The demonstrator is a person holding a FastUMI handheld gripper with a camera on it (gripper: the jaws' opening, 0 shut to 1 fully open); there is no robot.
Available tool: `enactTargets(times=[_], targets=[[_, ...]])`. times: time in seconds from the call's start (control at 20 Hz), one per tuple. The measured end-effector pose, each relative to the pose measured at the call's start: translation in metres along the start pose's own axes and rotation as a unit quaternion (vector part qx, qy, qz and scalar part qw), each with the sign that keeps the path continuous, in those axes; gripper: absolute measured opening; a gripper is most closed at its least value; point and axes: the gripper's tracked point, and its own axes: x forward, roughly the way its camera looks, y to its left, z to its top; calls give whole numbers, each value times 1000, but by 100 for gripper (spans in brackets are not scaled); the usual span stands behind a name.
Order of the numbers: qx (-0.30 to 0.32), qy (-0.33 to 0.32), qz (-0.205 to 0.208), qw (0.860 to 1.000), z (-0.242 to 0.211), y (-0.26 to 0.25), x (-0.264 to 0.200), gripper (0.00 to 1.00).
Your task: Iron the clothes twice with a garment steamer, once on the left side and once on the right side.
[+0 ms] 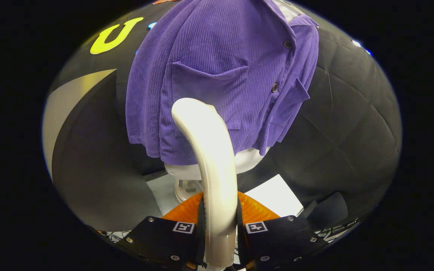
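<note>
Between clamped gripper (220,229) fingers, steamer (211,158), head near purple shirt (217,67) pocket

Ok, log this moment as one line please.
gripper: shut on garment steamer handle | steamer head: at purple corduroy shirt, just below chest pocket | shirt: hanging on white mannequin | contact: cannot tell

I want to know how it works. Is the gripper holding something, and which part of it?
Yes. The gripper is shut on the steamer, both fingers pressing its curved handle low down; its head points at the purple shirt.
</note>
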Motion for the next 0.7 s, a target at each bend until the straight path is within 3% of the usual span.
enactTargets(times=[0.4,0.7], targets=[[58,-11,-25,998,1,-49,-38,35],[105,-38,-41,993,27,-92,-56,35]])
